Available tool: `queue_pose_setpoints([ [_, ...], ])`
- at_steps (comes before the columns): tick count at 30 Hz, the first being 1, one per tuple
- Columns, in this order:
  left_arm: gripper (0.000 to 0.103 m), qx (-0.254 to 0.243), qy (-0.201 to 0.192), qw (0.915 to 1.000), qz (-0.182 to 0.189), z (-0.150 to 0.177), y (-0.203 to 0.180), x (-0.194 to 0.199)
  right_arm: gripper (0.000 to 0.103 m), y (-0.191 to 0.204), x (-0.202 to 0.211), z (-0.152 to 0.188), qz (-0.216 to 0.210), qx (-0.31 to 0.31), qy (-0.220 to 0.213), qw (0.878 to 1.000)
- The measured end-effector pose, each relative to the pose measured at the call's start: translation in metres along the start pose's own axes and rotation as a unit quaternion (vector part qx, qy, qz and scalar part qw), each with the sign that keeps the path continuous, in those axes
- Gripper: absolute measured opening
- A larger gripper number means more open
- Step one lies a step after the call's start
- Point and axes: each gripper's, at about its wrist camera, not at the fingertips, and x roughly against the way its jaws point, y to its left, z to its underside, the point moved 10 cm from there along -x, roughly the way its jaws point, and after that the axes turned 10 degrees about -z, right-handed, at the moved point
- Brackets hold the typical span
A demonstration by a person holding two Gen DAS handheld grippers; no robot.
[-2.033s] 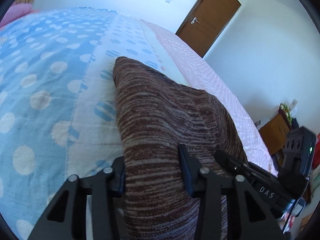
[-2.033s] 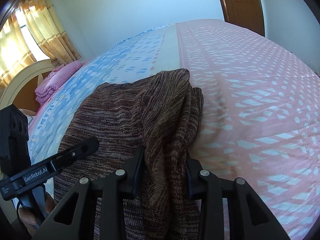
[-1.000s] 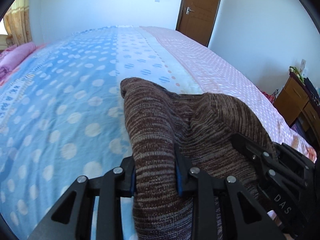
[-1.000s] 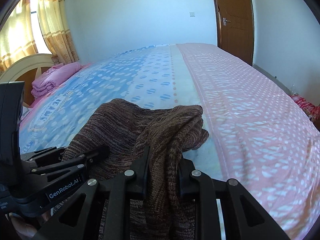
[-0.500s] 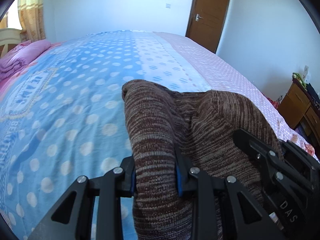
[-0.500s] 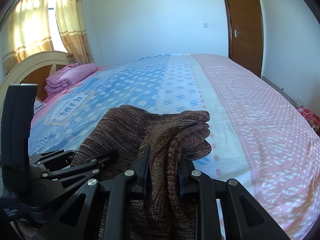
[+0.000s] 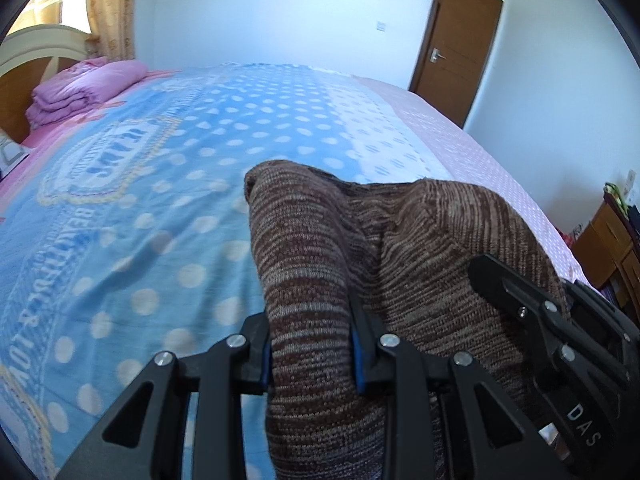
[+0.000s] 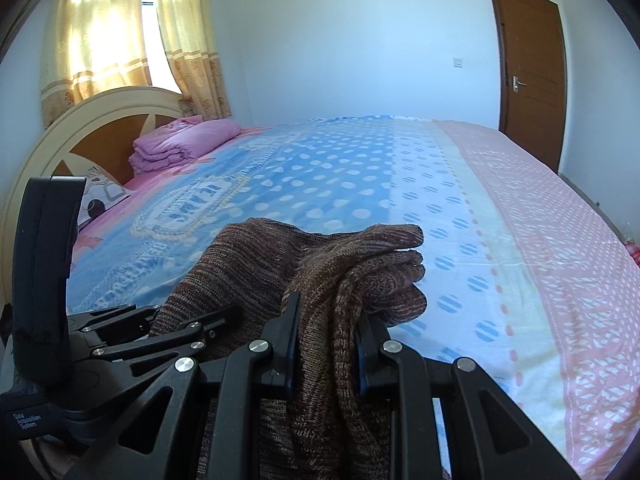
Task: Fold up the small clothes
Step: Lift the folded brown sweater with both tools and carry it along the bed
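A brown striped knit garment (image 7: 420, 248) hangs folded between both grippers, lifted over the bed. My left gripper (image 7: 312, 348) is shut on its left corner, the knit bulging up between the blue pads. My right gripper (image 8: 326, 344) is shut on a bunched edge of the same garment (image 8: 360, 272), whose folds droop over the fingers. Each gripper shows in the other's view: the right one (image 7: 560, 340) at lower right, the left one (image 8: 132, 332) at lower left. The garment's lower part is hidden below the frames.
The bed (image 7: 160, 208) has a blue dotted cover with a white strip and a pink dotted side (image 8: 560, 232). A folded pink quilt (image 8: 180, 140) lies by the headboard (image 8: 80, 128). A brown door (image 8: 528, 80) stands at the far right, a wooden cabinet (image 7: 612, 244) beside the bed.
Both grippers have carried the garment sideways toward the headboard end and swung that way; the window, headboard and pink quilt have come into view. Both grips are unchanged.
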Motion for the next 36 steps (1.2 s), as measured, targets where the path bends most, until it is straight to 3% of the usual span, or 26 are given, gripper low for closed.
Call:
queue_pose_setpoints([
  [17,0.03,0.075,-0.028,0.9927,-0.091,-0.014,0.135,0.012,0.022,0.122,-0.068,-0.032,-0.094,0.074,0.002,0.993],
  [25,0.03,0.104,-0.043,0.9836,-0.142,-0.025,0.208,0.005,0.022,0.198,-0.111,-0.047,-0.137,0.153,-0.021,0.978],
  [30,0.03,0.115,-0.053,0.9783,-0.164,-0.032,0.244,-0.019,0.022,0.23,-0.145,-0.05,-0.131,0.225,-0.046,0.964],
  [33,0.03,0.121,-0.039,0.9774,-0.169,-0.028,0.26,-0.045,0.022,0.229,-0.179,-0.044,-0.135,0.223,-0.031,0.965],
  [36,0.03,0.132,0.003,0.9781,-0.161,-0.014,0.265,-0.071,0.022,0.215,-0.215,-0.031,-0.133,0.194,0.01,0.972],
])
